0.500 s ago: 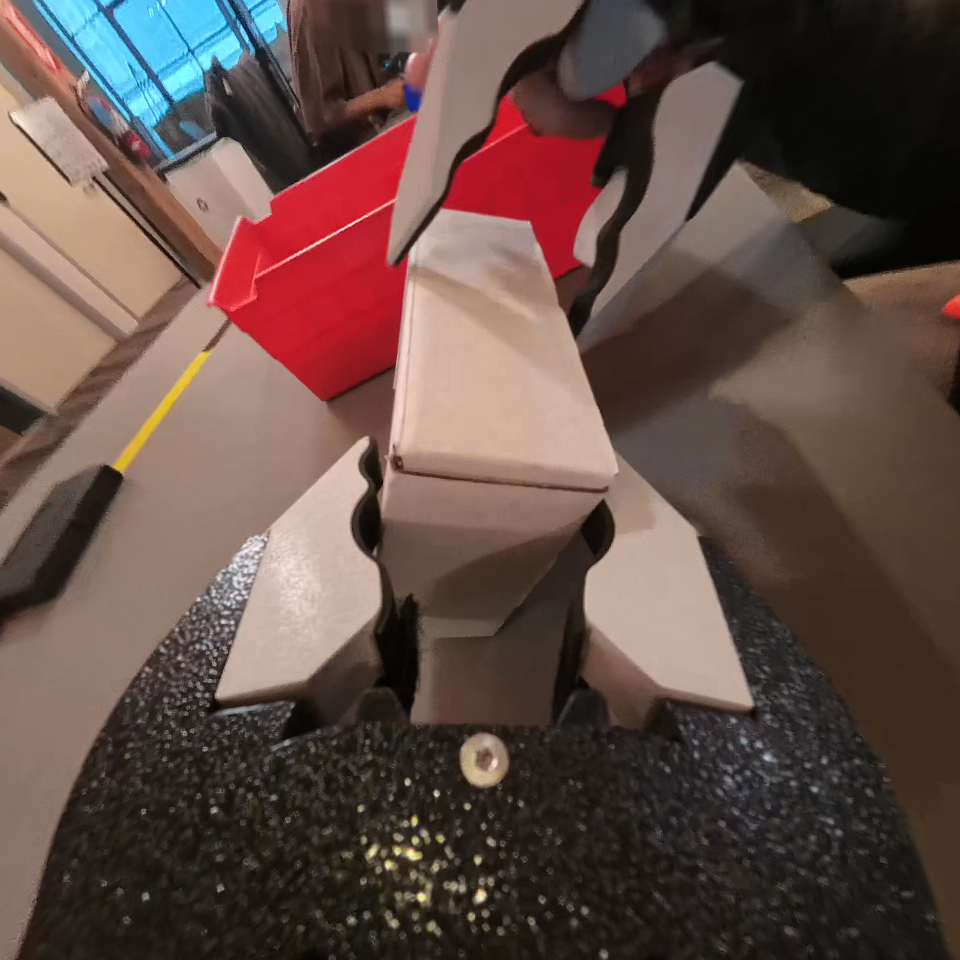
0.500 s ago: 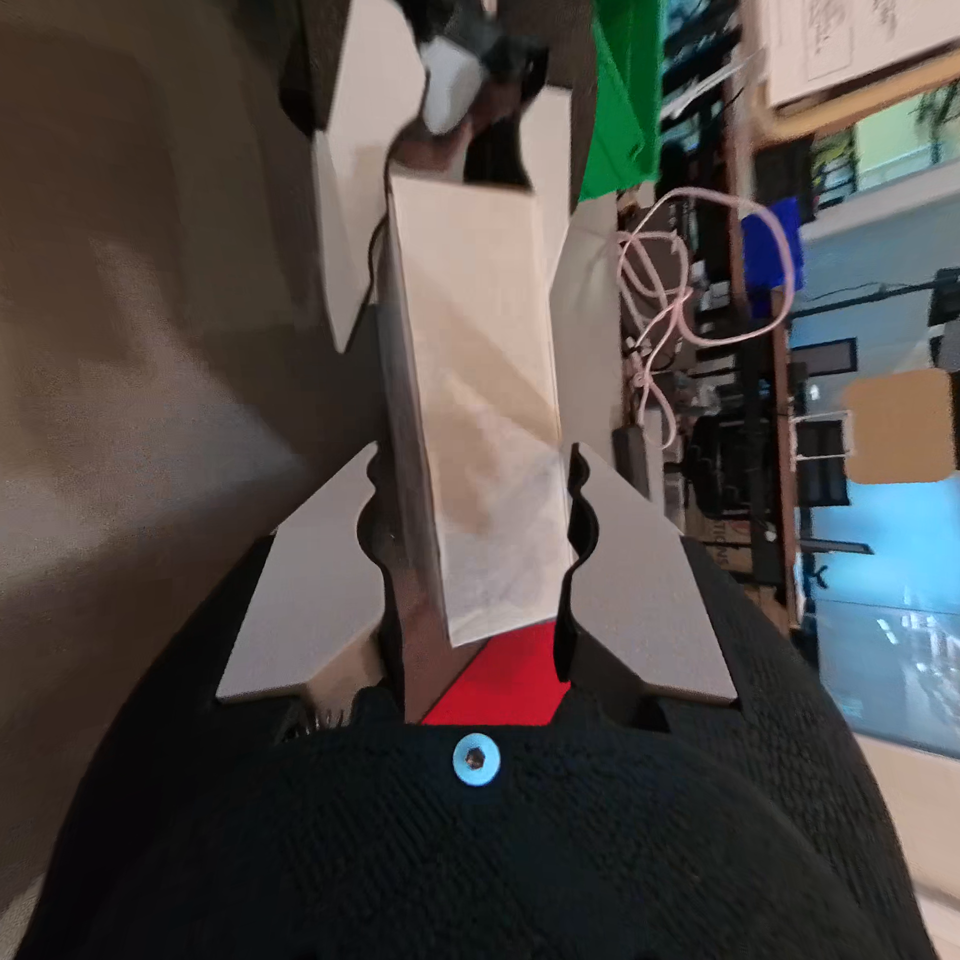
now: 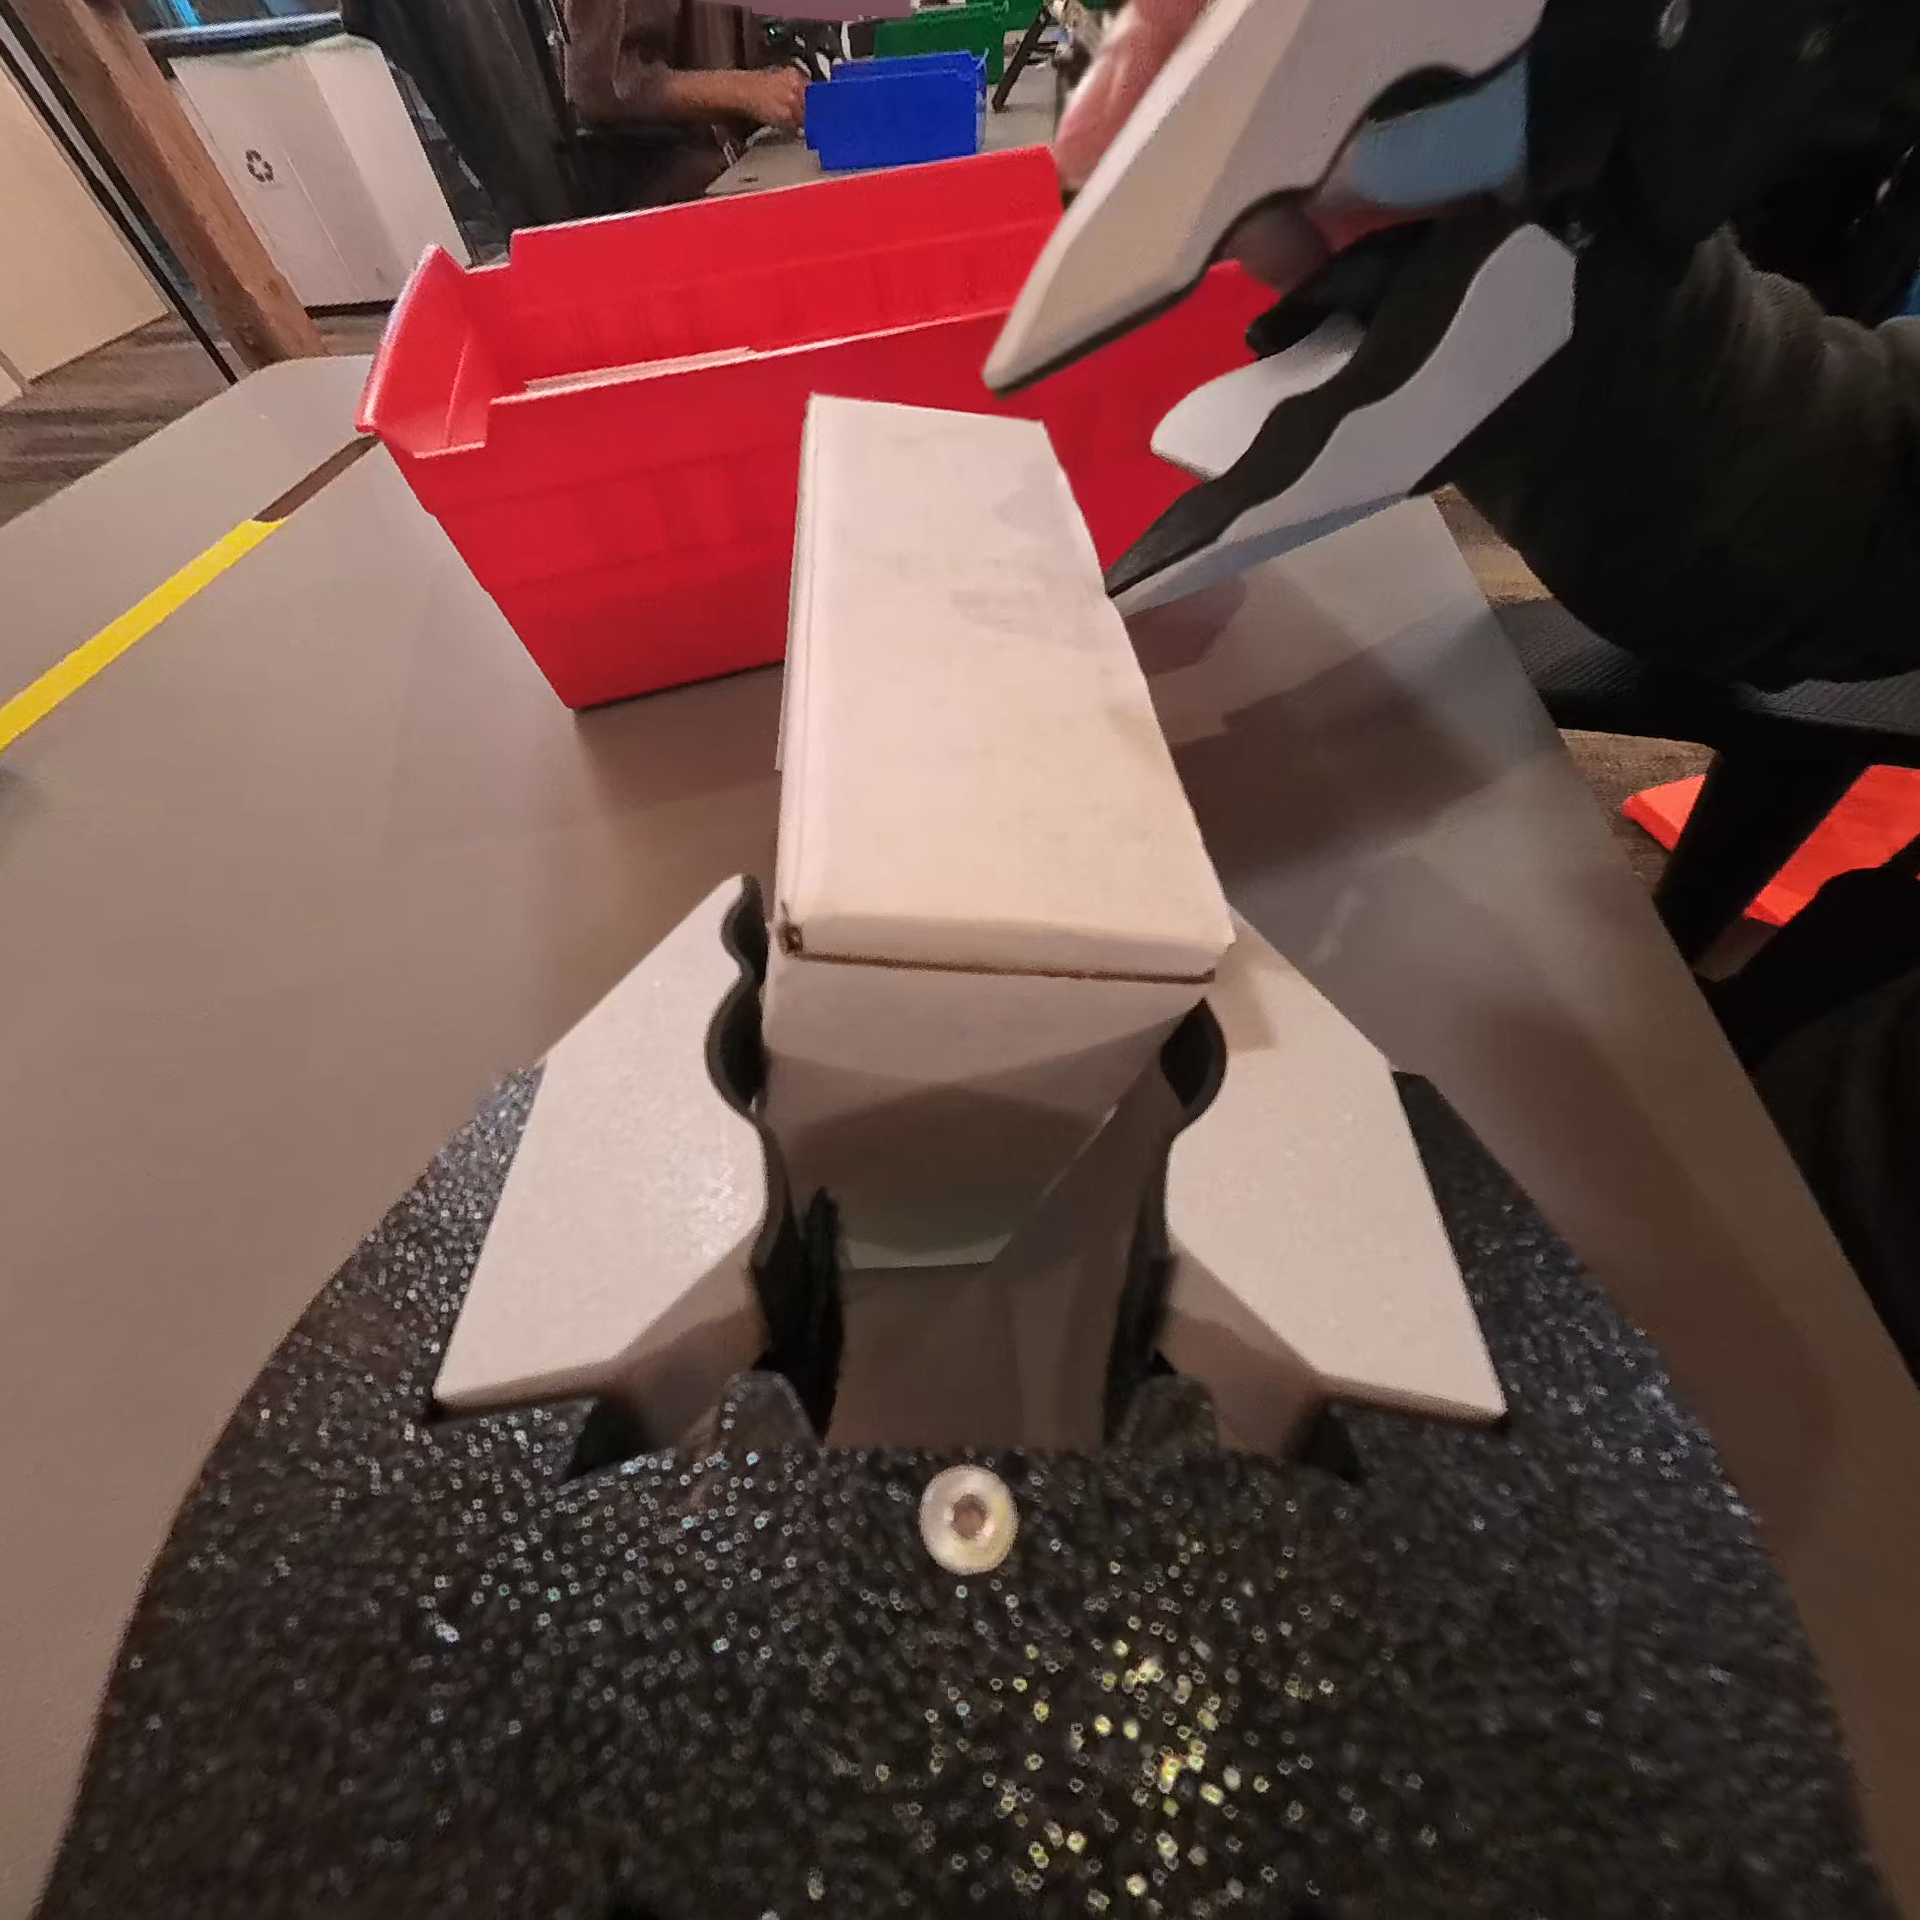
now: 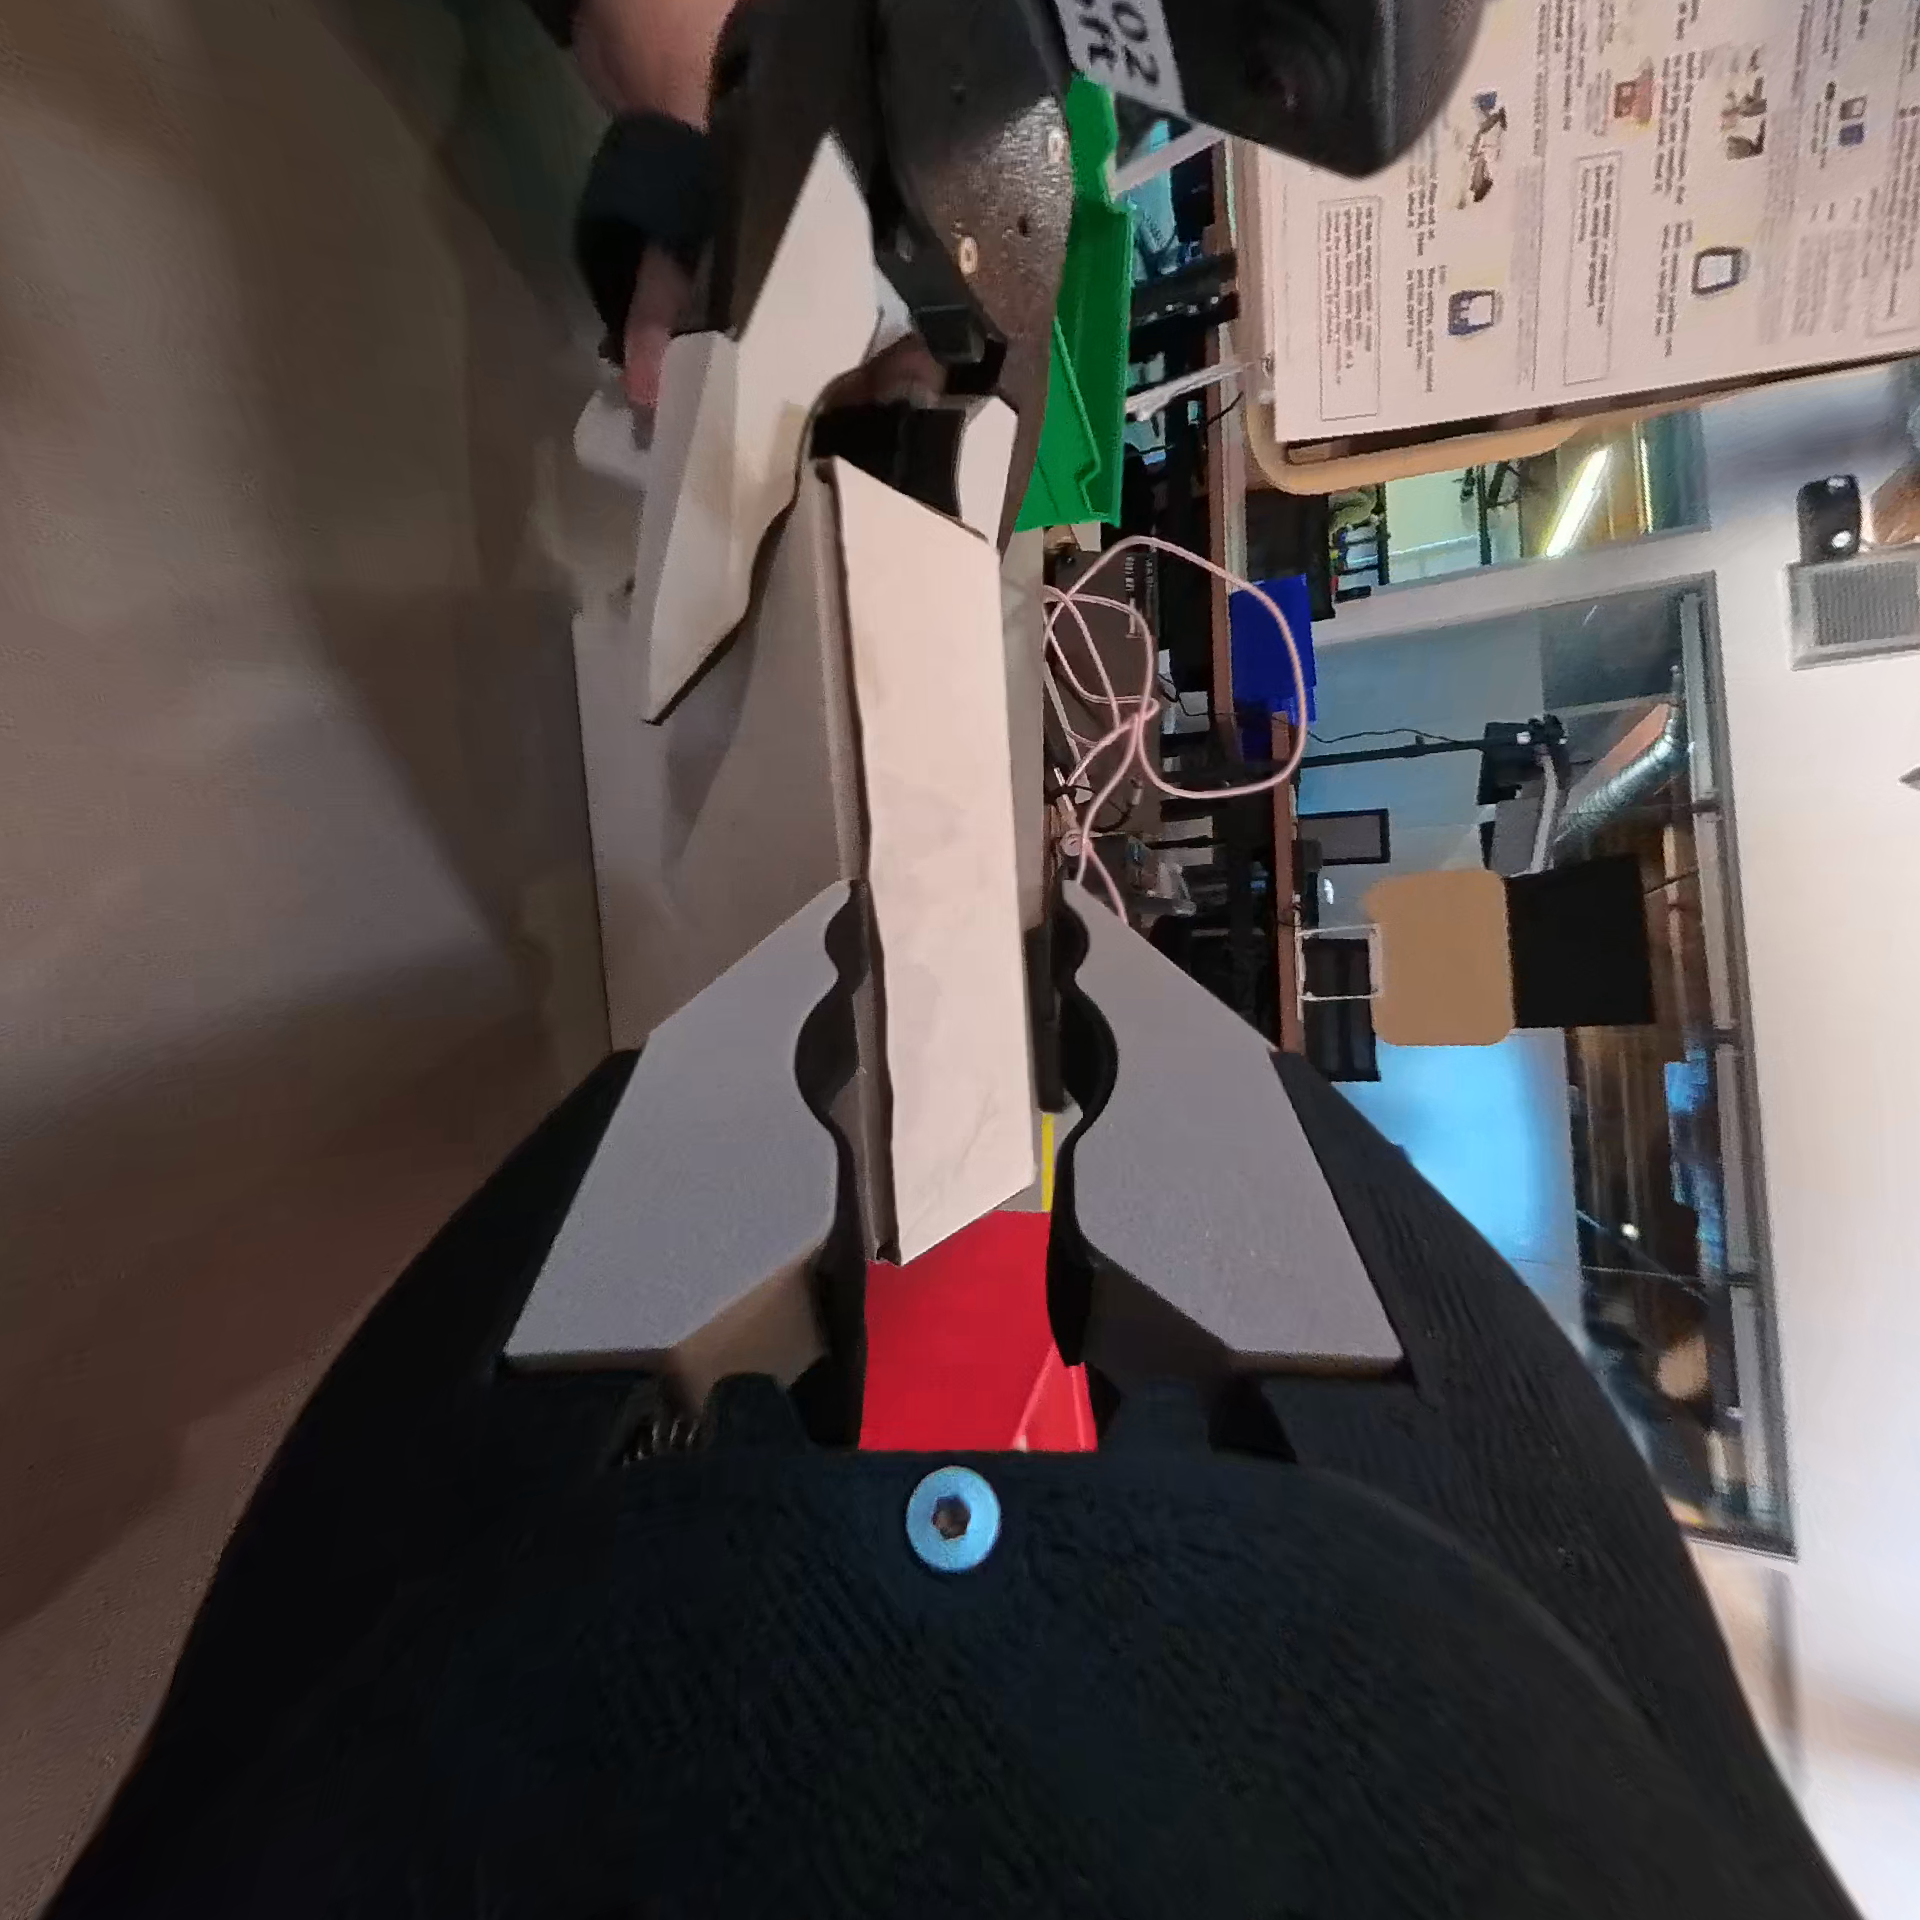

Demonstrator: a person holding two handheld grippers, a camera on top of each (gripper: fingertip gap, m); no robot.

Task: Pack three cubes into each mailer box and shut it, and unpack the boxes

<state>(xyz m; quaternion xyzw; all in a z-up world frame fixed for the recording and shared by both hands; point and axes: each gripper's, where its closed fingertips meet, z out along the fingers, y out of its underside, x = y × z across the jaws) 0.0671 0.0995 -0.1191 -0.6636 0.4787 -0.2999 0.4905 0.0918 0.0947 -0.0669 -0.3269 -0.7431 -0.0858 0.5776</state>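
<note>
A shut white mailer box [image 3: 966, 675] runs lengthwise away from me in the left wrist view, above the brown table [image 3: 312, 935]. My left gripper [image 3: 987, 935] is shut on the box's near end, with a pad pressed on each side. My right gripper [image 3: 1081, 468] is turned on its side at the box's far right corner, one finger above and one below and beside it. In the right wrist view the box [image 4: 935, 831] lies between my right gripper's [image 4: 961, 899] narrowed jaws. A thin dark gap shows at the right pad, so that gripper grips nothing. The left gripper [image 4: 883, 468] holds the far end.
A red bin [image 3: 675, 520] stands on the table just behind the box and also shows in the right wrist view [image 4: 956, 1351]. A strip of yellow tape [image 3: 135, 623] crosses the table at the left. A blue bin [image 3: 894, 104] and a seated person are farther back. The table's right edge [image 3: 1558, 727] is close.
The right gripper's jaws have narrowed, and it has swung from straddling the box's far end to its far right corner. The left gripper keeps its hold on the near end.
</note>
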